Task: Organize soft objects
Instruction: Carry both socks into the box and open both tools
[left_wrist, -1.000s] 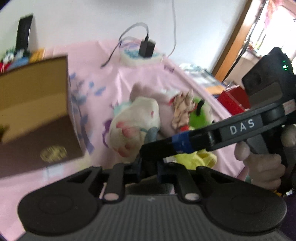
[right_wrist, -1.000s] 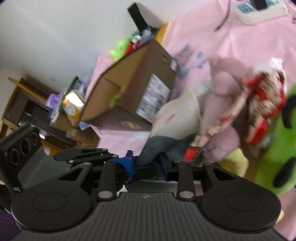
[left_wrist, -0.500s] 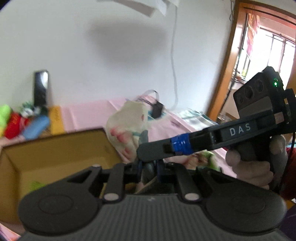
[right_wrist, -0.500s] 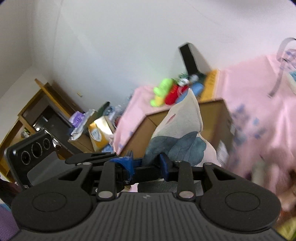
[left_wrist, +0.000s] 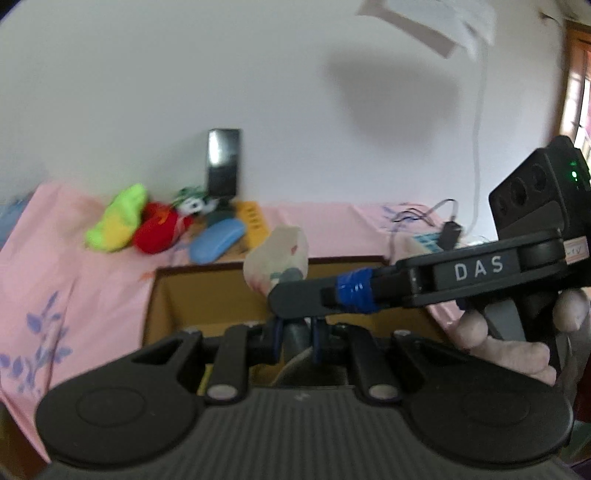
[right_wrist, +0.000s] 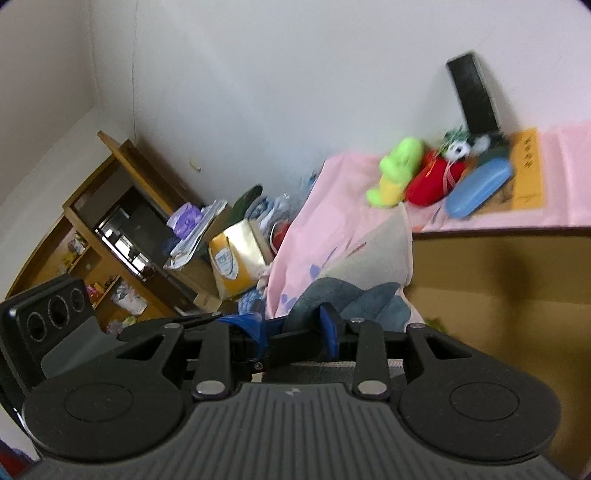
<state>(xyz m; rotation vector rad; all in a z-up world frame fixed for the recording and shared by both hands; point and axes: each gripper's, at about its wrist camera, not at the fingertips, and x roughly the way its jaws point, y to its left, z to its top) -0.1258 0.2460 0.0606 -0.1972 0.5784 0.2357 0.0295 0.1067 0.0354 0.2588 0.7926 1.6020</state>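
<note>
Both claws held the small pillow (left_wrist: 276, 254) above the open cardboard box (left_wrist: 207, 295): left claw (left_wrist: 297, 332) clamped on it, right claw (right_wrist: 295, 328) opening with fabric between its jaws. Step: depositing. Next: lower it inside, release fully.

A plain white wall (left_wrist: 155, 74) runs behind everything, meeting a second wall in a corner (right_wrist: 135, 74) at ten o'clock in the right wrist view. A pink floral sheet (left_wrist: 66, 280) covers the surface below it. At nine o'clock there stands a wooden shelf unit (right_wrist: 92, 229), its compartments crowded with clutter. At three o'clock in the left wrist view, a wooden door frame (left_wrist: 576, 74) glows with daylight. A white cord (left_wrist: 478, 122) hangs down the wall, and a white fitting (left_wrist: 424, 18) sits at one o'clock.
</note>
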